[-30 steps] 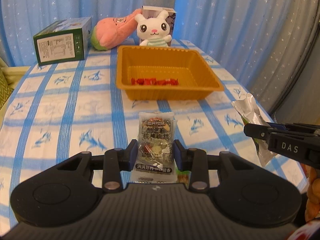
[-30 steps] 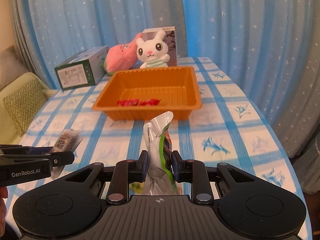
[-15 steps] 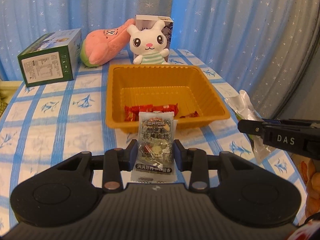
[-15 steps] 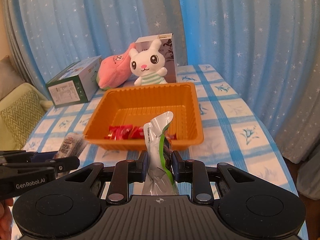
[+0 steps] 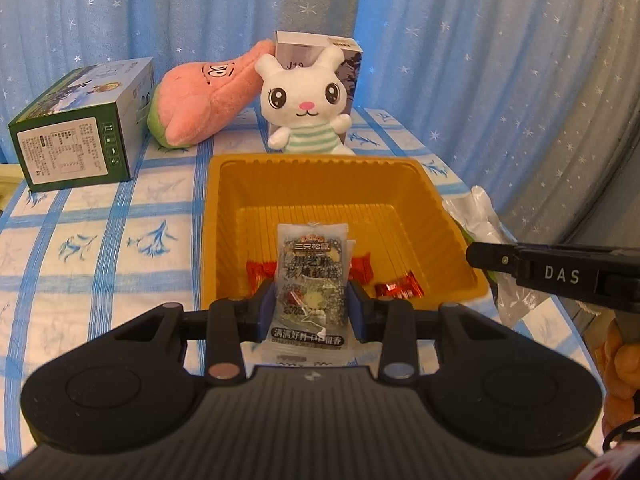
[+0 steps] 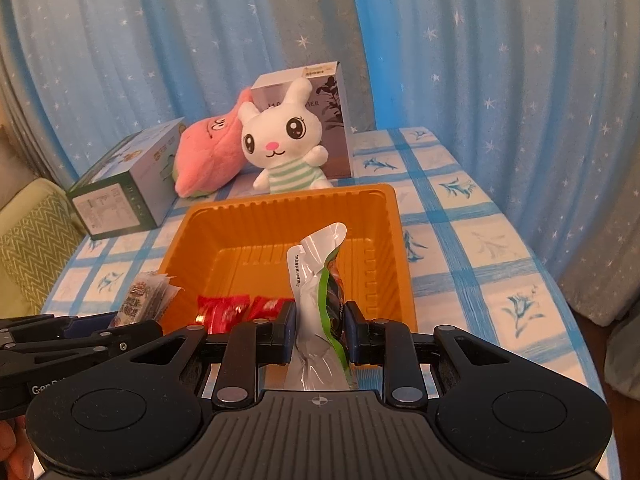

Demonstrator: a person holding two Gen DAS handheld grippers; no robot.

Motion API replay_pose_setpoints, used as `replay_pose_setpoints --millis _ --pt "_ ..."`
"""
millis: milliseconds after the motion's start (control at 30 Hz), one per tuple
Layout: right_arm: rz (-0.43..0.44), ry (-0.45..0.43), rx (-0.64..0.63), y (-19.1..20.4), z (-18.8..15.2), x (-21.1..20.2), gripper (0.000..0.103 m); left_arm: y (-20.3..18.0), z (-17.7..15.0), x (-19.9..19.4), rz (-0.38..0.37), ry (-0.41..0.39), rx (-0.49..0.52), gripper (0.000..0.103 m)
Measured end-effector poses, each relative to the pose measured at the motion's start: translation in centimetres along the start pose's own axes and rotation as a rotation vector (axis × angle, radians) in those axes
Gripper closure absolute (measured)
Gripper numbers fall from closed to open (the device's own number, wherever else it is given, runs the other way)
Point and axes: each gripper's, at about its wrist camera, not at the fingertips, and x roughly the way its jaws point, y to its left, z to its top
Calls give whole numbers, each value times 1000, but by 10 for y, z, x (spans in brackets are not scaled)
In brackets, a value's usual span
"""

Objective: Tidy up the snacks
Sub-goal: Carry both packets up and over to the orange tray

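Observation:
An orange tray (image 5: pixel 316 164) (image 6: pixel 288 206) sits on the blue checked table and holds several red-wrapped candies (image 5: pixel 398 289) (image 6: pixel 224 310) at its near side. My left gripper (image 5: pixel 312 306) is shut on a clear snack packet with dark print (image 5: pixel 310 276), held upright over the tray's near edge. My right gripper (image 6: pixel 318 332) is shut on a silver and green pouch (image 6: pixel 316 280), held upright at the tray's near edge. The pouch also shows at the right in the left wrist view (image 5: pixel 476 216). The packet also shows at the left in the right wrist view (image 6: pixel 148 300).
Behind the tray sit a white rabbit plush (image 5: pixel 304 108) (image 6: pixel 286 144), a pink plush (image 5: pixel 200 104), a grey box (image 6: pixel 320 88) and a green box (image 5: pixel 76 128) at the left. Blue starred curtains hang behind. A green cushion (image 6: pixel 28 248) lies left of the table.
Both grippers have moved forward with their snacks, from the table in front of the tray to its near edge. Both stay shut.

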Motion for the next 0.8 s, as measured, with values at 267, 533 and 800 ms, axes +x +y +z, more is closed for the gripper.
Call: replay_pose_setpoints --millis 267,533,800 --pt "-9 24 10 -3 17 26 78 6 18 25 4 -2 0 69" --pt "0 40 22 -4 23 39 78 14 25 47 2 23 -22 69" --pt "-2 38 26 -4 27 42 78 19 27 60 10 40 -47 68"
